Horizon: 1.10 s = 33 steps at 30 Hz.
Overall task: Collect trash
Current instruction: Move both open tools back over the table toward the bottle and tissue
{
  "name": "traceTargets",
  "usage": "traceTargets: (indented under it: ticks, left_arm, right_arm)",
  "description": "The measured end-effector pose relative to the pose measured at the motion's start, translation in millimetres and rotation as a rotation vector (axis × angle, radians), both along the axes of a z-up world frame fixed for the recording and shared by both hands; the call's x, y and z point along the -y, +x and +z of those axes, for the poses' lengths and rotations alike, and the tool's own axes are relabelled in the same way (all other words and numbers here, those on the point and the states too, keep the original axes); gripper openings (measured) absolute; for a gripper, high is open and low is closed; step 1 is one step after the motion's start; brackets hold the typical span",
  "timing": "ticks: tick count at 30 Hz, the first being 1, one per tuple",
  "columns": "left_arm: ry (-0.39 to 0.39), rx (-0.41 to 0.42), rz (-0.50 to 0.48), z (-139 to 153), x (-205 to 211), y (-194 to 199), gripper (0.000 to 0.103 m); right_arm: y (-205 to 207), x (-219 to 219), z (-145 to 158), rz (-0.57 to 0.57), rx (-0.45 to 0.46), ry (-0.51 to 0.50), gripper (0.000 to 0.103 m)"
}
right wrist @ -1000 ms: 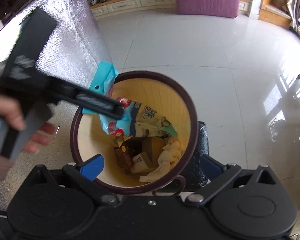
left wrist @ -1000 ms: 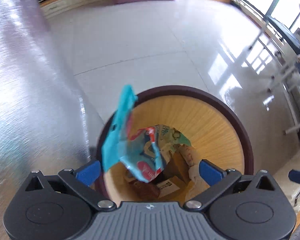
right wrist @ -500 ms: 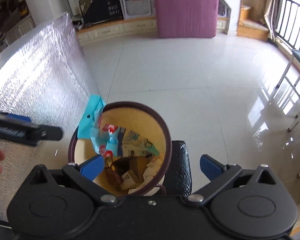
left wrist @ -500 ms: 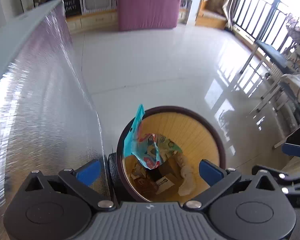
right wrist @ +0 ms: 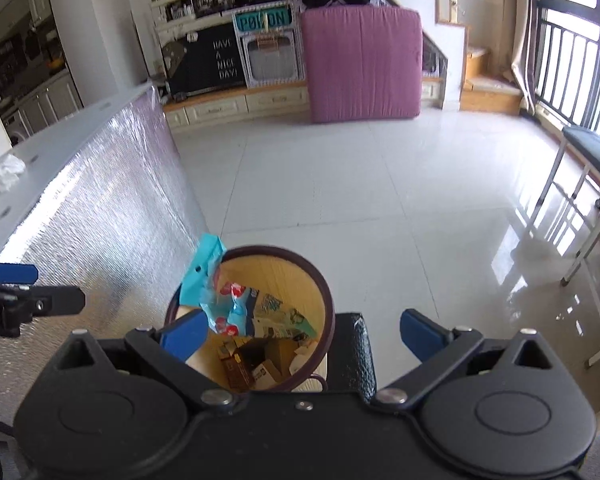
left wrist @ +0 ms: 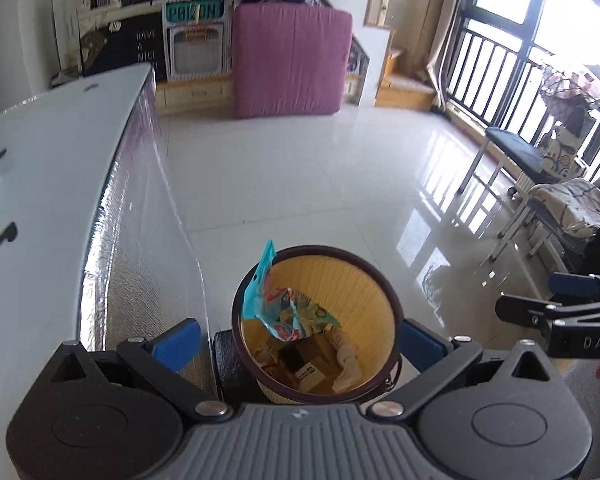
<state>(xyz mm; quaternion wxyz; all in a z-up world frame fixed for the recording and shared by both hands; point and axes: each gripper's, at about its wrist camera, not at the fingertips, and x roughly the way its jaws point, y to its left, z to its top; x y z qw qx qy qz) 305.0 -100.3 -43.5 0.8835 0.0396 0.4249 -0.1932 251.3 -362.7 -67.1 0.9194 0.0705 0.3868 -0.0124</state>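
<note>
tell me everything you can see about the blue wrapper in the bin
The wrapper is a crinkled, glossy plastic snack bag, light blue with red and white print lower down. It has a small punched hole near its flat top, which pokes above the rim of the bin on the counter side. The rest sags inside, lying on other packaging. Neither tool touches it.

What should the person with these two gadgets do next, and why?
Probably swing one gripper toward the crumpled white tissue on the counter, since it looks like remaining trash. Both the left gripper and the right gripper hang open and hold nothing, and the blue wrapper already sits in the bin, its top corner leaning on the rim.
</note>
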Motion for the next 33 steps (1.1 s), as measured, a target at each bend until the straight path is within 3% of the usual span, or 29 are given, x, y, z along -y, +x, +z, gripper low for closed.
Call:
traceTargets:
  ticks: [15, 22, 33]
  left_arm:
    - [-0.086, 0.112, 0.012, 43.3, -32.2, -51.6, 0.103]
    - [-0.095, 0.204, 0.091, 64.8, -84.5, -67.2, 0.103]
    - [-0.099, 0.298, 0.264, 85.8, -192.9, -67.3, 0.103]
  right_arm:
    - [-57.2, -7.6, 51.6, -0.028, 0.126, -0.044, 0.103]
    - [-69.8, -29.1, 68.9, -0.061, 0.226, -0.004, 0.103]
    - [-60.1, -93.8, 79.4, 0.012, 0.364, 0.020, 0.103]
